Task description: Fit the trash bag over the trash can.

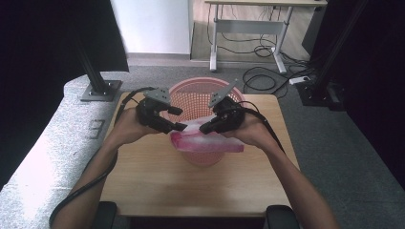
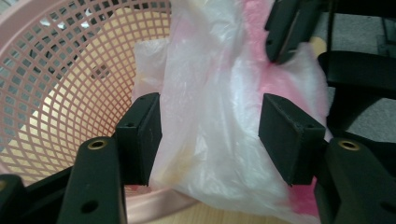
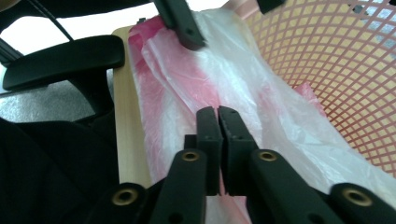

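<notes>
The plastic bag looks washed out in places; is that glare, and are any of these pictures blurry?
High view: the plastic bag glows pale, its folds lost; dark at both sides. Left gripper view: the bag is overexposed white, the basket sharp. Right gripper view: the top left corner is blown out, the near jaws soft.

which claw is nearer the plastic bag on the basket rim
Right. The right claw is shut on the plastic bag. The left claw straddles it with jaws open, pads apart from the film.
</notes>
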{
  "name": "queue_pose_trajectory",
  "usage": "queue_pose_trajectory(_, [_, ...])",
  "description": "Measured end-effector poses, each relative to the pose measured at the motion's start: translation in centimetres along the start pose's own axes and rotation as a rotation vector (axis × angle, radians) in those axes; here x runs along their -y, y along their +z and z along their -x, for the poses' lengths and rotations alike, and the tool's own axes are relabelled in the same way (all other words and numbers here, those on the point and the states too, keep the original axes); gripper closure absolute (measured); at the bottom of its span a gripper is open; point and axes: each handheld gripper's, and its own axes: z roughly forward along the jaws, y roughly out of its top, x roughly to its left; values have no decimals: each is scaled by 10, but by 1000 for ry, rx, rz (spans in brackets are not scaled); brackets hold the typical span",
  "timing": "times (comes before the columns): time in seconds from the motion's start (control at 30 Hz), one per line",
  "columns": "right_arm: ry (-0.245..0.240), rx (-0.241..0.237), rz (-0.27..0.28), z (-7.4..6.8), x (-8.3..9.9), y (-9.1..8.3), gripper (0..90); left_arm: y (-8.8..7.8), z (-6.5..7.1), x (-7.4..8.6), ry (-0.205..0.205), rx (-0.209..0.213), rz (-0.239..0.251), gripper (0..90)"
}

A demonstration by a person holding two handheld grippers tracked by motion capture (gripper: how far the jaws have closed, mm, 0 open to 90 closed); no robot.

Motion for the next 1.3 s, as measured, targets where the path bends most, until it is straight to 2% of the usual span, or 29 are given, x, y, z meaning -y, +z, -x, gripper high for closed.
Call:
queue_pose_trajectory(0.13, [27,28,27,3,-4,-6,888,-12,5,-5,14,41,7,371])
queue_pose_trajectory(0.2, [36,25,44,4,-7,-10,890,-16,7,-8,24,49,0,369])
queue_pose_trajectory(0.23, [36,48,42,5,-11,-14,891,-16,7,-8,25,52,-1,369])
queue_pose_trajectory(0.37, [47,69,57,6,-15,-18,894,-14,8,-10,27,69,7,370])
queue_pose_trajectory(0.47, [57,80,68,9,-19,-20,894,-9,7,-12,32,60,-14,396])
queue_pose_trajectory(0.5, [62,82,76,11,-20,-21,895,-8,7,-13,33,47,-21,441])
queue_pose_trajectory(0.53, [62,82,76,11,-20,-21,895,-7,7,-14,30,35,-30,441])
queue_pose_trajectory(0.6, [67,82,80,13,-21,-21,894,-4,6,-15,28,11,-63,537])
queue_pose_trajectory(0.67, [73,87,73,15,-21,-20,894,-2,4,-15,21,8,-88,694])
queue_pose_trajectory(0.73, [78,83,65,16,-20,-20,869,-2,2,-14,13,-6,-87,827])
queue_pose_trajectory(0.8, [82,74,66,15,-20,-22,825,-4,-1,-14,-4,-13,-80,873])
queue_pose_trajectory(0.87, [76,74,65,11,-20,-25,805,-5,-5,-13,-24,-17,-74,879])
queue_pose_trajectory(0.93, [63,46,67,5,-22,-26,786,-7,-8,-12,-43,-15,-60,881])
queue_pose_trajectory(1.03, [33,11,62,-5,-28,-22,738,-8,-11,-12,-58,-10,-46,880])
queue_pose_trajectory(1.1, [13,-14,58,-9,-32,-13,682,-7,-12,-11,-67,-4,-32,880])
queue_pose_trajectory(1.2, [-4,-2,31,-10,-37,4,590,-8,-13,-10,-75,0,-28,878])
queue_pose_trajectory(1.3, [-11,21,38,-7,-42,21,551,-10,-16,-9,-86,14,-14,877])
